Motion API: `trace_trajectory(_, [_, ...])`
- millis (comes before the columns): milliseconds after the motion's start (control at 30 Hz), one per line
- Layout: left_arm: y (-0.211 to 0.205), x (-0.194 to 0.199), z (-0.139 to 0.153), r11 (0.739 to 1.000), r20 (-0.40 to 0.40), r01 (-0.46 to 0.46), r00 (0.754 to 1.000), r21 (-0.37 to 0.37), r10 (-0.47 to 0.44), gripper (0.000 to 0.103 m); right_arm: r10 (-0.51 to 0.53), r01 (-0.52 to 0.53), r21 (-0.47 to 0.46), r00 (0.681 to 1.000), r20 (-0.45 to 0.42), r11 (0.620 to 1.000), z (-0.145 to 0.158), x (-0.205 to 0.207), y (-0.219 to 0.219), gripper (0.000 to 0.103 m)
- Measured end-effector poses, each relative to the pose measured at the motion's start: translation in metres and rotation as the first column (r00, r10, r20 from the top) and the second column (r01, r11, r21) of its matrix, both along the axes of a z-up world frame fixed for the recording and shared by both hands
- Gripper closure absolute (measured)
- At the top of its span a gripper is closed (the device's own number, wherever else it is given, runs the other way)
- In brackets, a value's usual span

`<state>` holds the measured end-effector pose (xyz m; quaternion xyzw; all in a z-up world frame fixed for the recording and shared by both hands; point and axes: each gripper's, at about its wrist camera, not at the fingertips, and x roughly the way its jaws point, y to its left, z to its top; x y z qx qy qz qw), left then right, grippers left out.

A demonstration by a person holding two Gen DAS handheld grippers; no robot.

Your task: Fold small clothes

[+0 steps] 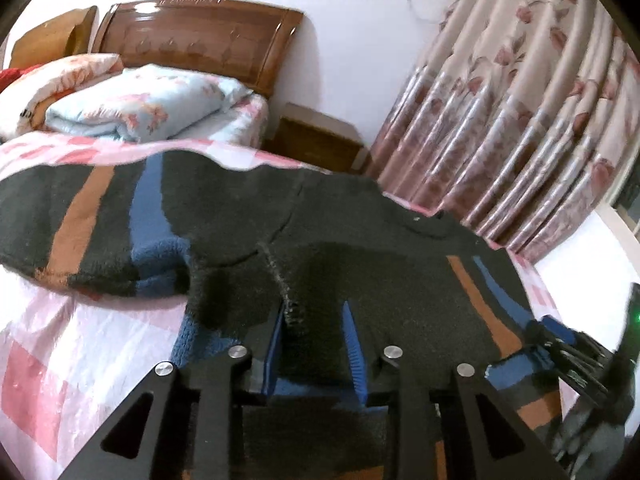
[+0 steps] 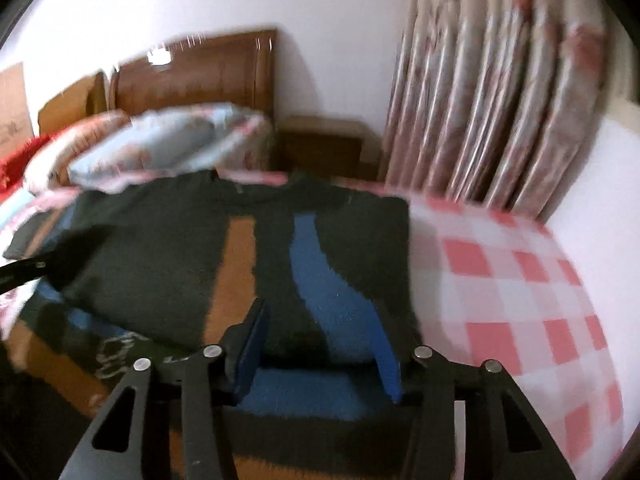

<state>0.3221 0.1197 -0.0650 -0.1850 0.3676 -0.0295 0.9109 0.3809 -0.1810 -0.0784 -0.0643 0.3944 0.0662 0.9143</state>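
Lying on the checked bedspread (image 2: 520, 280), the dark striped sweater (image 2: 168, 248) sits partly folded, so both the left gripper (image 1: 316, 332) and right gripper (image 2: 320, 344) hover slightly parted above it, gripping nothing.

From my left camera, the left gripper (image 1: 316, 328) sits low over a dark sweater (image 1: 360, 248) with orange and blue stripes, its blue fingers (image 1: 354, 344) slightly apart with a fold of knit between them. The sweater lies on a pink checked bedspread (image 1: 60, 352). The right gripper (image 1: 576, 356) shows at the sweater's right edge.
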Motion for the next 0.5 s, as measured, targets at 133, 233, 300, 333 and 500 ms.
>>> trace_trajectory(133, [0.002,0.000,-0.002,1.000,-0.012,-0.013,1.000,-0.014,0.013,0.074,-0.037,0.043,0.071,0.996,-0.082,0.997,-0.008,0.015,-0.019,0.103])
trace_trajectory(233, [-0.001,0.002,-0.003,1.000,-0.019,-0.012,1.000,0.004,0.012,0.074,-0.049,0.051,0.094,0.999,-0.021,0.994,0.009,0.021,-0.027,0.103])
trace_trajectory(300, [-0.003,0.003,-0.003,1.000,-0.025,-0.011,1.000,0.018,0.011,0.074,-0.041,0.040,0.100,0.999,0.007,0.994,0.019,0.036,-0.029,0.103])
trace_trajectory(333, [-0.004,0.002,-0.003,1.000,-0.024,-0.010,1.000,0.018,0.010,0.073,-0.027,0.026,0.113,1.000,0.014,0.993,0.023,0.049,-0.031,0.103])
trace_trajectory(500, [0.000,0.002,-0.005,1.000,-0.035,-0.023,0.999,-0.006,0.023,0.073,0.044,-0.033,0.074,0.988,-0.150,0.997,-0.013,0.123,-0.030,0.103])
